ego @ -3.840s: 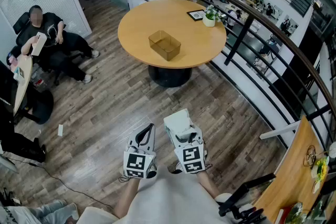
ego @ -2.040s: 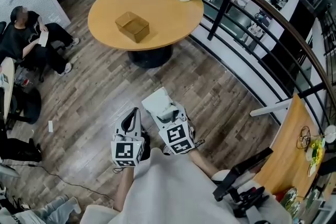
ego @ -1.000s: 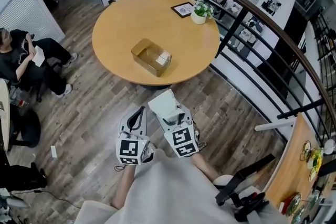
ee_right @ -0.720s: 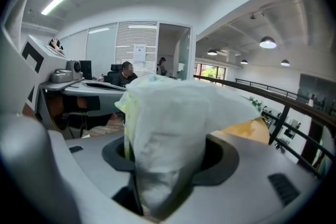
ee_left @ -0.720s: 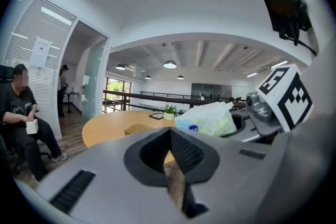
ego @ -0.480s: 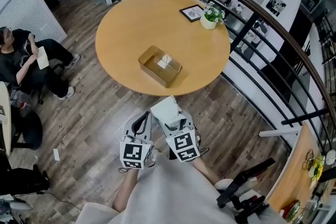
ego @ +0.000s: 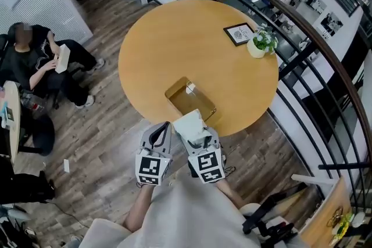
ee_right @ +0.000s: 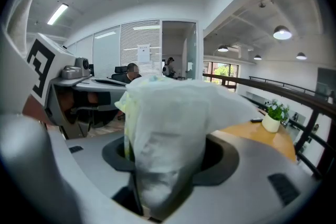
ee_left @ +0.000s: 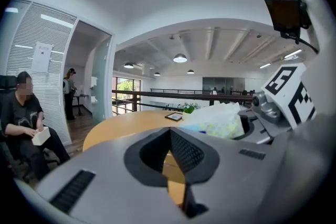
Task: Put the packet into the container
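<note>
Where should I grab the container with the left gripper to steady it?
Probably grip the container by its near-left wall, from above: it is open-topped and thin-walled, so one jaw goes inside, one outside. That side faces the left gripper and stays clear of the packet.

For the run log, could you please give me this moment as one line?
right hand-held gripper: shut on packet | left hand-held gripper: shut, empty | container: on table, held packet not yet in

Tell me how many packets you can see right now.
2: one packet gripped by the right gripper, a second packet lying in the container on the table. The gripped one covers the container's near end, so more may be hidden.
</note>
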Demonstrator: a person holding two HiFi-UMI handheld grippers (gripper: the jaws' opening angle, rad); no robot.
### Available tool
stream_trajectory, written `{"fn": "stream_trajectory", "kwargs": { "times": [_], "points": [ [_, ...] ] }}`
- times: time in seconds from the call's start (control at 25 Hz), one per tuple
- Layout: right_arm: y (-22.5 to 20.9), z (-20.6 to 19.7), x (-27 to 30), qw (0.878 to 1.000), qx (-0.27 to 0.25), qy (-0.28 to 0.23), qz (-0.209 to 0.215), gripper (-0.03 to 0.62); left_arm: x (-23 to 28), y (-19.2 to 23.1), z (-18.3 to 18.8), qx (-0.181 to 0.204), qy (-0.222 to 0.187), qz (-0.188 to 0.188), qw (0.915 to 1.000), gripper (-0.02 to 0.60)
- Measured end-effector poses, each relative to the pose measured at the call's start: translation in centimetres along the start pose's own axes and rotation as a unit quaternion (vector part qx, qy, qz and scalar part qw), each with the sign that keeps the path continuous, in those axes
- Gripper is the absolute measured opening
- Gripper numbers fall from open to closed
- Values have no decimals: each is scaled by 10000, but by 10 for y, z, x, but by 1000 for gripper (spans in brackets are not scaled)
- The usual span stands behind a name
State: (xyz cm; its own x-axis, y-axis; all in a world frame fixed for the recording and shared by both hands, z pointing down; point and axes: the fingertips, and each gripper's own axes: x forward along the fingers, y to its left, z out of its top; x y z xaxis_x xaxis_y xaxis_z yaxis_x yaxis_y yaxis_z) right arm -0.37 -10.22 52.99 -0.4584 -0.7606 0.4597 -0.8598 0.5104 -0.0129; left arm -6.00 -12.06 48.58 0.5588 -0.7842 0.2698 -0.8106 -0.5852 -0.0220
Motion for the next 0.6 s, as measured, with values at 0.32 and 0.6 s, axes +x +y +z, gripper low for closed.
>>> {"fn": "stream_trajectory", "kwargs": {
  "times": [0.32,0.6],
  "points": [
    [-69,24,20,9998,41,-185,48,264,52,15,31,209,2,365,9991,5],
    [-108,44,36,9996,31,-269,106,264,72,33,44,179,74,735,9971,5]
  ]
}}
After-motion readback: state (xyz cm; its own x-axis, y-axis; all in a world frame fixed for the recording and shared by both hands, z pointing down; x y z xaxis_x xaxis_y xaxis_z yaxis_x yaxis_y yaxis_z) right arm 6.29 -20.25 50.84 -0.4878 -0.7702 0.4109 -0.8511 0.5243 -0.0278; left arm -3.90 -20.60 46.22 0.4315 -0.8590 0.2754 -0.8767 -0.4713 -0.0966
